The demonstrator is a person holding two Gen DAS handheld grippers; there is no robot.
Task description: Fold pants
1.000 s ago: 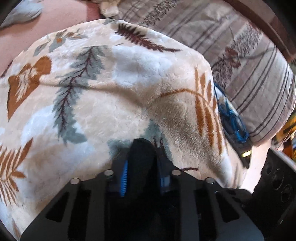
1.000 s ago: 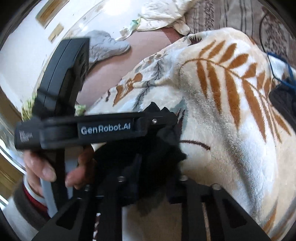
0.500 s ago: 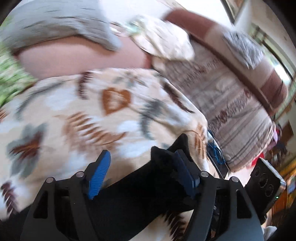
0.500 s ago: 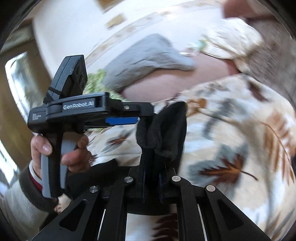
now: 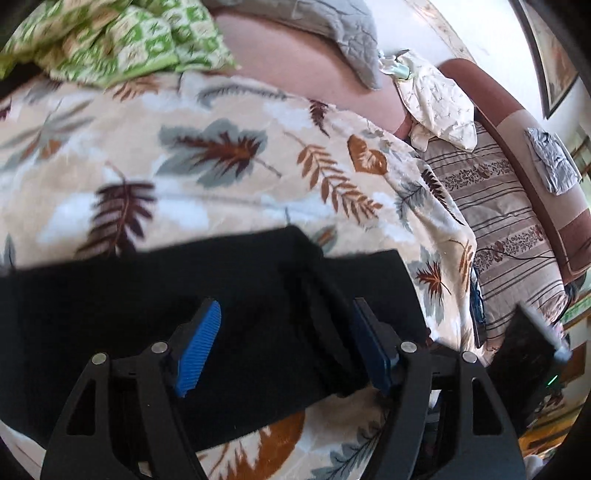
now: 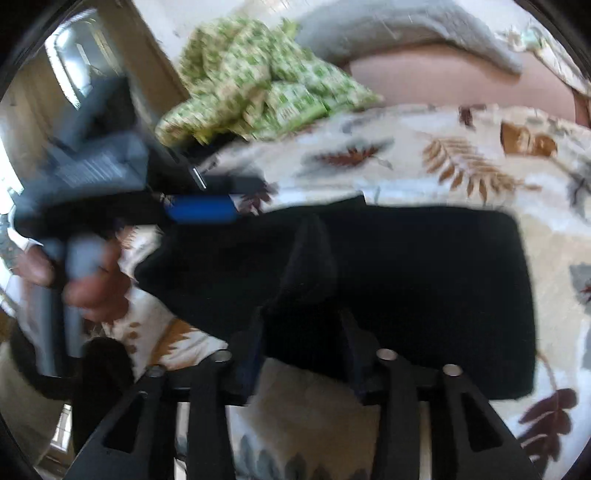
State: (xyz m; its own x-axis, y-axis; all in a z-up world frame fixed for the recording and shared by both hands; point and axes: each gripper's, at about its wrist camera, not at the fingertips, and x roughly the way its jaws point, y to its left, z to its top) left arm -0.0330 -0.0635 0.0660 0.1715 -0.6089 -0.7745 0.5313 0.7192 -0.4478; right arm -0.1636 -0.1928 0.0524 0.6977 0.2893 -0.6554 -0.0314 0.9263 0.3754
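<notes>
The black pants point(image 5: 155, 310) lie folded in a wide band on a leaf-print blanket point(image 5: 221, 173); they also show in the right wrist view point(image 6: 424, 280). My left gripper point(image 5: 284, 343) is open just above the pants, its blue pads point(image 5: 197, 347) well apart with nothing between them. My right gripper point(image 6: 303, 343) has its jaws parted, and a raised fold of the black cloth point(image 6: 310, 258) stands between them; contact is blurred. The left gripper point(image 6: 199, 212) shows at the left of the right wrist view, held by a hand.
A green patterned cloth point(image 5: 110, 40) and a grey pillow point(image 5: 332, 33) lie at the far side of the bed. A striped bedcover point(image 5: 509, 221) and a brown headboard point(image 5: 517, 122) are to the right. A blue cable point(image 5: 476, 295) lies at the blanket's right edge.
Both grippers have pulled back and up from the blanket. The left gripper opened and let go of the pants. The right jaws have parted. The pants now lie spread flat.
</notes>
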